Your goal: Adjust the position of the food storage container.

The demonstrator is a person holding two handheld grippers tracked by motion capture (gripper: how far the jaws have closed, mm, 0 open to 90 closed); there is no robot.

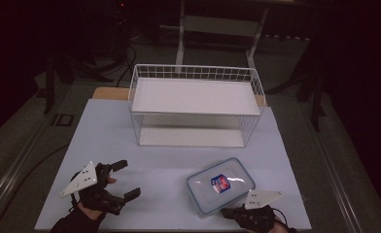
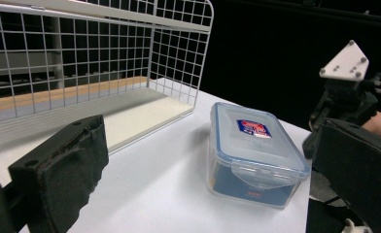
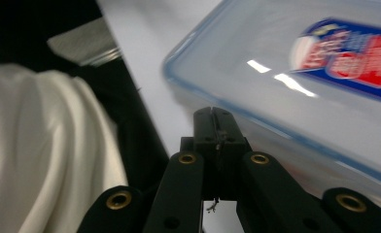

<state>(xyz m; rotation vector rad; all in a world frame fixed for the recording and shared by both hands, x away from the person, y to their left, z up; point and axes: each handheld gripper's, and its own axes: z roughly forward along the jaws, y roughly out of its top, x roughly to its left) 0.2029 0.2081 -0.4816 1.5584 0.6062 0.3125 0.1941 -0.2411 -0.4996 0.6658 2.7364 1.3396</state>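
The plastic container (image 1: pixel 220 185) is seen at the lower right of the high view, on the desk (image 1: pixel 149 170). The right gripper (image 3: pixel 213 116) is clenched beside its edge, grasping nothing; the left gripper (image 1: pixel 123 179) is held released at lower left.

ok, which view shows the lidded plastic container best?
Left gripper view: the whole container shows, lid, label and a side wall. The high view has it small, from above; the right gripper view shows a blurred lid corner and label, behind shut jaws.

The scene is dim with black surroundings. Overhead light glares on the clear plastic lidded container (image 1: pixel 221 185), which is blurred in the right gripper view.
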